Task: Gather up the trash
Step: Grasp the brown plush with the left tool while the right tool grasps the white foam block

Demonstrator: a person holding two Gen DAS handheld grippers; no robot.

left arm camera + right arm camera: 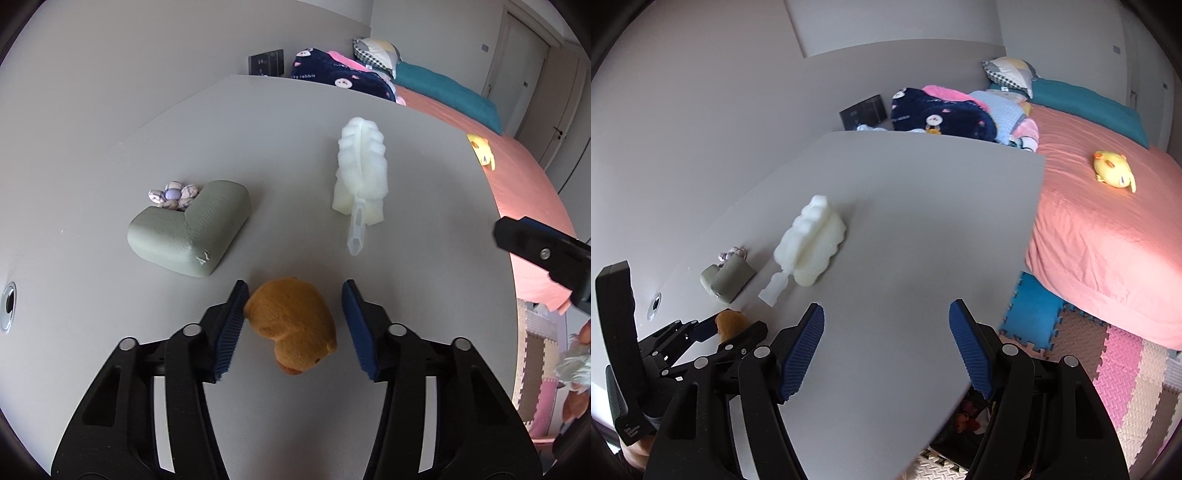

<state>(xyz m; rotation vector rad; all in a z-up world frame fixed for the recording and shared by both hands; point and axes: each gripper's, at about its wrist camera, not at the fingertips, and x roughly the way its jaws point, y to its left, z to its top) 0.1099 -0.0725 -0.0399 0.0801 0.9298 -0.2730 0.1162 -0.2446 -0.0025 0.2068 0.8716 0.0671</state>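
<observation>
While the brown plush (291, 328) lies low in the middle of the left wrist view, on the grey tabletop (110, 332), the left gripper (293, 330) brackets it: one blue pad touches the plush's left flank and the other stands just clear of its right side, so the jaws are narrowed around it but not yet gripping. This looks like the pick-up step of collecting trash, with the plush as the piece in hand. The next move seems to call for closing the last gap until both pads press the soft body, then lifting straight off the tabletop. Above the plush lie a green L-shaped foam piece (188, 229) with a small fabric flower (173, 194) behind it, and to the right a white foam brush (360, 173). The right gripper (886, 350) hovers with jaws wide and empty over the tabletop's lower edge. No bin shows in either view.
</observation>
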